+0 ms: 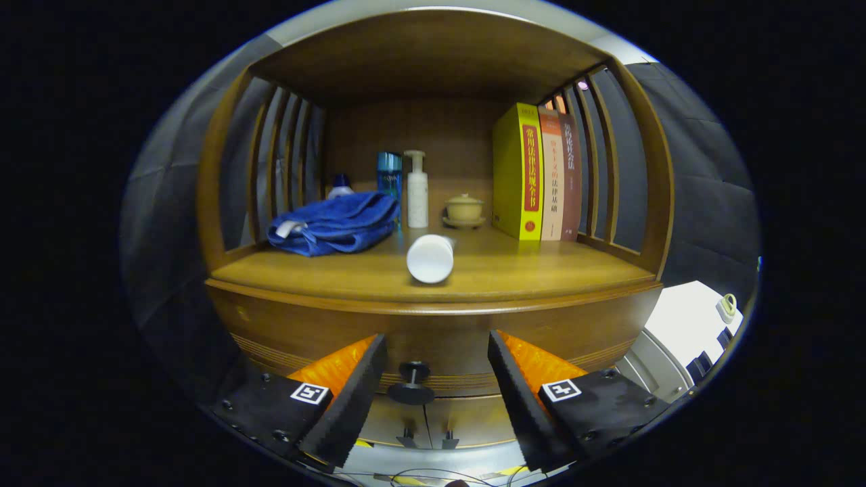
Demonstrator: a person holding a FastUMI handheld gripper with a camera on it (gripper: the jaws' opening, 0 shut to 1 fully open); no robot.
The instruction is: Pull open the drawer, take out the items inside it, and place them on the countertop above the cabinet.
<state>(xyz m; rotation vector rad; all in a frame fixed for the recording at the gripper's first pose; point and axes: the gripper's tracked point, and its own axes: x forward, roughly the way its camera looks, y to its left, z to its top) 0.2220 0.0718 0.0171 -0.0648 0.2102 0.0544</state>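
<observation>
Here the gripper [436,379] stands wide open, its two black ribbed fingers [352,399] spread apart with nothing pressed between them. Straight ahead at twelve o'clock, in the gap between the fingertips, sits the dark round drawer knob [413,383] on the front of the closed drawer [433,341]; neither finger touches it. Below the knob, toward six o'clock, two smaller cabinet door handles [426,438] show side by side.

Above the drawer runs the wooden countertop [541,274]. On it, at twelve o'clock from the knob and near the front edge, a white cylindrical bottle [430,258] lies on its side, its flat end facing the fingers. At ten o'clock from that bottle a folded blue towel [335,223] rests on the countertop. Beyond, against the back panel, stand a blue bottle [389,176] and a white pump bottle [417,189], touching or nearly so. Just to their three o'clock is a small lidded tan cup on a saucer [464,210]. Further toward two o'clock, three upright books [538,172] lean together beside the slatted side rail [599,155].
</observation>
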